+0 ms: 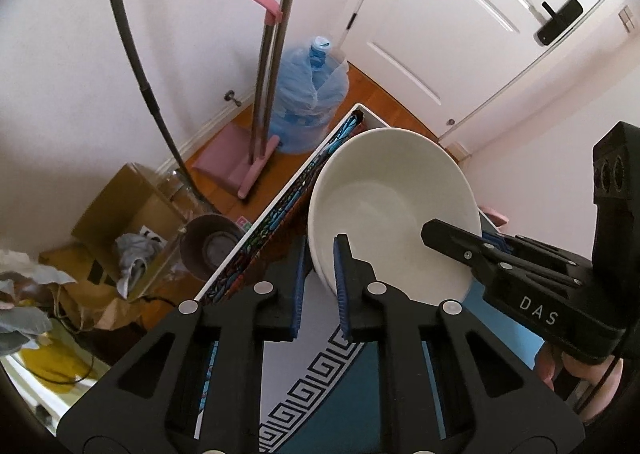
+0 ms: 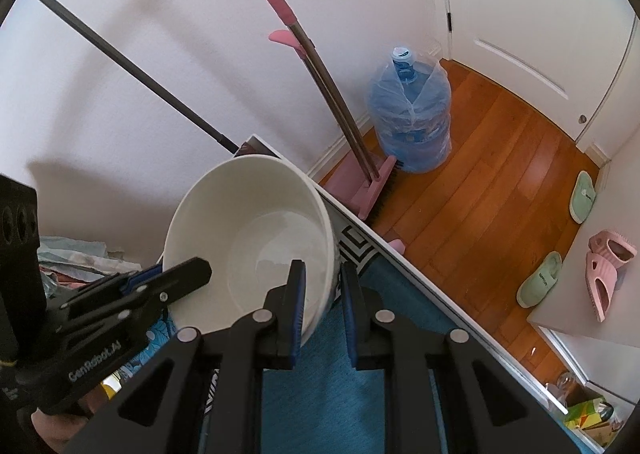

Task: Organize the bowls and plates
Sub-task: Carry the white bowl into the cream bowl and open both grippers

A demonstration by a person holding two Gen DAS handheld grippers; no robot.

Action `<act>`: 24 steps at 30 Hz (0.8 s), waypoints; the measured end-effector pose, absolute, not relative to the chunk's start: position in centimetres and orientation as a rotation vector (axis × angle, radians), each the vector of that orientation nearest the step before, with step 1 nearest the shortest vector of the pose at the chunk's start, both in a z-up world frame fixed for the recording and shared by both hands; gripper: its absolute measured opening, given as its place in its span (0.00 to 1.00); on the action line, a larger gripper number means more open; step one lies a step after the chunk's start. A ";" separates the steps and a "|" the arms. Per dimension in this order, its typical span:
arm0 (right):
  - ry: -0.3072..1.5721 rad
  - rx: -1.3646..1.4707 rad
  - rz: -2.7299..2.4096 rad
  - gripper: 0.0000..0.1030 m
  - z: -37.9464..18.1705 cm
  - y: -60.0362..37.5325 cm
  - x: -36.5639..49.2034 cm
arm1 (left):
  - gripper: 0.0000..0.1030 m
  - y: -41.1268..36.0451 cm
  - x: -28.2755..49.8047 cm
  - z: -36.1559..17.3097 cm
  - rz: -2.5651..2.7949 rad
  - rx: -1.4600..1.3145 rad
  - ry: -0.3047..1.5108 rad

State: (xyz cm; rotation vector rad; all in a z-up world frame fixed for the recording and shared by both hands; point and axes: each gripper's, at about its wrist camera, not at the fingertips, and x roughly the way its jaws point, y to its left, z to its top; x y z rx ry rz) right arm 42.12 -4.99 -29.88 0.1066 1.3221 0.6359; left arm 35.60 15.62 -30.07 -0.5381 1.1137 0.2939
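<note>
A large white bowl (image 1: 392,198) is held tilted above a table with a teal, key-patterned cloth (image 1: 332,406). My left gripper (image 1: 320,286) is shut on the bowl's left rim, with one blue pad outside the wall and one inside. My right gripper (image 1: 472,238) comes in from the right and grips the opposite rim. In the right wrist view the bowl (image 2: 256,222) fills the middle, and my right gripper (image 2: 323,294) is shut on its near wall. There my left gripper (image 2: 172,274) holds the rim at the left.
On the wooden floor beyond the table edge stand a blue water jug (image 1: 308,102) and a pink broom and dustpan set (image 1: 268,94). A cardboard box (image 1: 128,214) and a dark pot (image 1: 208,246) sit at the left. Slippers (image 2: 540,282) lie near a white door (image 1: 460,14).
</note>
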 end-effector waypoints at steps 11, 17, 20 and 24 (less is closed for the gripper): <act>1.270 0.115 0.604 0.15 -28.0 -6.1 41.2 | 0.11 13.9 35.6 -27.5 0.273 -0.446 1.073; 1.211 0.146 0.535 0.15 -24.4 -8.5 39.4 | 0.11 11.5 34.9 -24.3 0.200 -0.400 1.051; 1.185 0.158 0.486 0.15 -22.4 -10.2 37.7 | 0.11 9.3 34.4 -22.3 0.145 -0.355 1.047; 1.144 0.202 0.400 0.15 -19.4 -13.6 34.6 | 0.11 5.1 32.9 -19.6 0.055 -0.297 1.029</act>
